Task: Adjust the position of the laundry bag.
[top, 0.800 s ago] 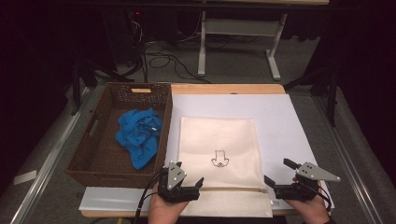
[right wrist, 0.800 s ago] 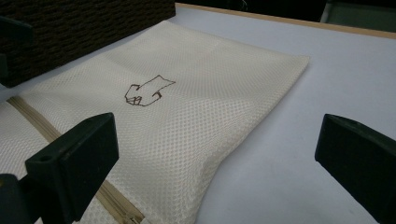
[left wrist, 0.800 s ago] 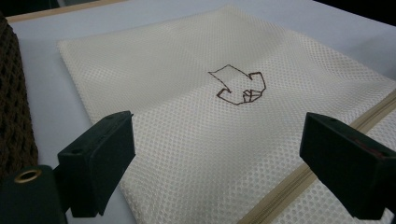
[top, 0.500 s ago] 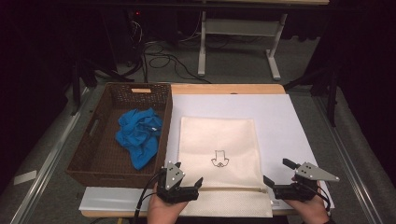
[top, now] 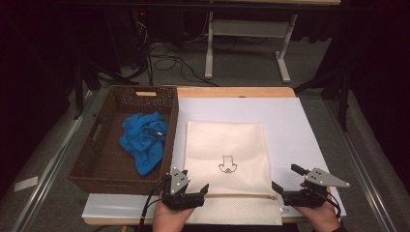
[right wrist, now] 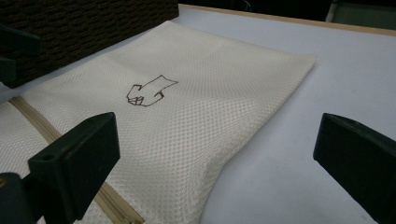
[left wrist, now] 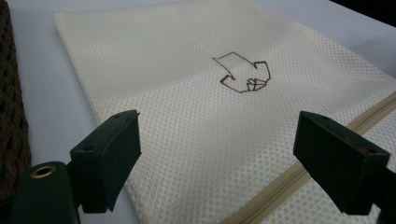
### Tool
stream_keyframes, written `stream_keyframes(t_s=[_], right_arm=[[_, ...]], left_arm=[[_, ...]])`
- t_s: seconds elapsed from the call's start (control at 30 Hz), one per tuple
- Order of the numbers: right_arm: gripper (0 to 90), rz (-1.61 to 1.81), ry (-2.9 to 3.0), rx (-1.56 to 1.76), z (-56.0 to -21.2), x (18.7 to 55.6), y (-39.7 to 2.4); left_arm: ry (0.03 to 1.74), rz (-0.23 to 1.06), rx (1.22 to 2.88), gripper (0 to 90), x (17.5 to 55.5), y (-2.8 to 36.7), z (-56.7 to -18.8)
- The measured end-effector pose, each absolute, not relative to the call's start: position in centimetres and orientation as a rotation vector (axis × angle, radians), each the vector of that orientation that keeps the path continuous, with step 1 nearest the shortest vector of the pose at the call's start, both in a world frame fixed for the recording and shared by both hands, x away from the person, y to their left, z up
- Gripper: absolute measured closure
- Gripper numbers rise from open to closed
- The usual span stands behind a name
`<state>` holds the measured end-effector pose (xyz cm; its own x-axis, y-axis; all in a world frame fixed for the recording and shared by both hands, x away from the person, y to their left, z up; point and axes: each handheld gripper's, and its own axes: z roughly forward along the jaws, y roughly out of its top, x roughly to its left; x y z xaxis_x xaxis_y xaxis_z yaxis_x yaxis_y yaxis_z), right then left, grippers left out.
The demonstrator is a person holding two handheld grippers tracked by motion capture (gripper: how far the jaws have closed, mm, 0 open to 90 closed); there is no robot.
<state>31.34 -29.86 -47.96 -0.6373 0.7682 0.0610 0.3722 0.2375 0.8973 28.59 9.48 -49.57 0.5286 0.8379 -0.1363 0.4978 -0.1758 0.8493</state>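
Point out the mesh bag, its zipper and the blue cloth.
mesh bag (top: 227,140): high view, plain fabric above the printed drawing.
zipper (top: 241,196): high view, middle of the tan strip near the bag's near edge.
blue cloth (top: 145,140): high view, centre of the crumpled heap in the basket.

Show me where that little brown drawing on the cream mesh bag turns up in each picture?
High view: the small brown line drawing sits mid-bag, low centre.
Left gripper view: upper right of centre.
Right gripper view: left of centre.
Shared landmark: the bag's beige zipper strip, nearer the cameras than the drawing.
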Motion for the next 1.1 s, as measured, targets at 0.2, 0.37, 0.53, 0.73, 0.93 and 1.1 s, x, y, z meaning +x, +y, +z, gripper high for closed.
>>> stream_keyframes(t_s=[0.2,0.37,0.53,0.73,0.93,1.1], right_arm=[[9.2,1.355,2.128,1.055,-48.0,31.1,-29.7],[12.0,1.339,2.129,1.072,-48.2,31.1,-29.7],[15.9,1.308,2.16,1.081,-48.7,31.4,-29.6],[22.9,1.269,2.222,1.135,-49.5,32.3,-29.2],[27.7,1.233,2.239,1.141,-49.8,32.2,-28.7],[34.0,1.214,2.252,1.167,-50.0,32.3,-28.6]], left_arm=[[1.149,0.467,1.857,16.4,28.5,9.5,-49.7],[1.18,0.441,1.876,17.4,28.4,9.6,-50.0],[1.189,0.449,1.901,19.1,28.5,9.7,-50.3],[1.192,0.449,1.937,19.2,28.7,9.5,-50.8],[1.214,0.449,1.95,19.1,28.6,9.4,-51.2],[1.266,0.392,1.999,17.8,29.1,9.1,-52.1]])
